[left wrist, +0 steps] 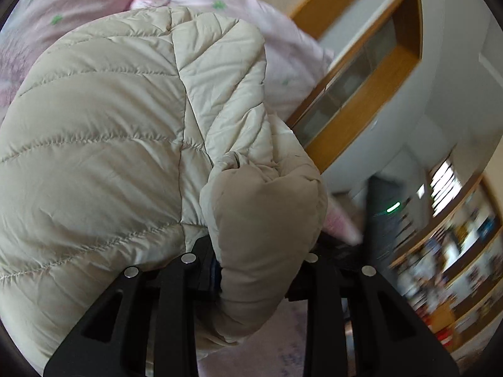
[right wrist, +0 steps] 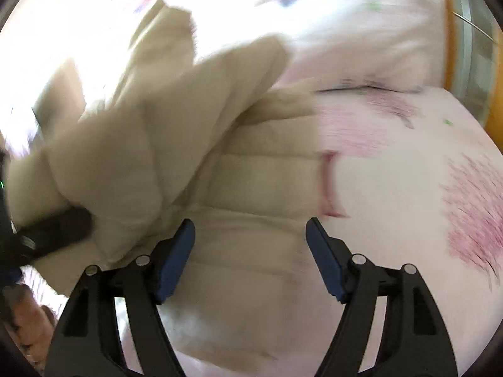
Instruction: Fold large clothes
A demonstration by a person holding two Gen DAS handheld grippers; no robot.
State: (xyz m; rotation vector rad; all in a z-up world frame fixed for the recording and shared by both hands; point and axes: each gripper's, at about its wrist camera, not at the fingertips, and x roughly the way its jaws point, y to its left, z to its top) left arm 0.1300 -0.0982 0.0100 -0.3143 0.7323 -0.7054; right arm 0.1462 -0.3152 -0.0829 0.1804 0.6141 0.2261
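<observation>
A beige quilted puffer jacket (left wrist: 103, 144) fills the left wrist view. My left gripper (left wrist: 254, 270) is shut on a bunched fold of the jacket, which bulges between the fingers and hides the pads. In the right wrist view the same jacket (right wrist: 176, 144) lies on a pink bed sheet (right wrist: 393, 188), with one part lifted at the left. My right gripper (right wrist: 251, 251) is open and empty just above the jacket's flat part, its blue pads (right wrist: 176, 257) wide apart. The left gripper shows as a dark shape at the left edge (right wrist: 53, 232).
A pink flowered duvet (left wrist: 251, 25) lies behind the jacket. A wooden-framed door or window (left wrist: 371, 72) and blurred shelves (left wrist: 456, 267) stand to the right. The bed's wooden edge (right wrist: 452, 31) is at the far right of the right wrist view.
</observation>
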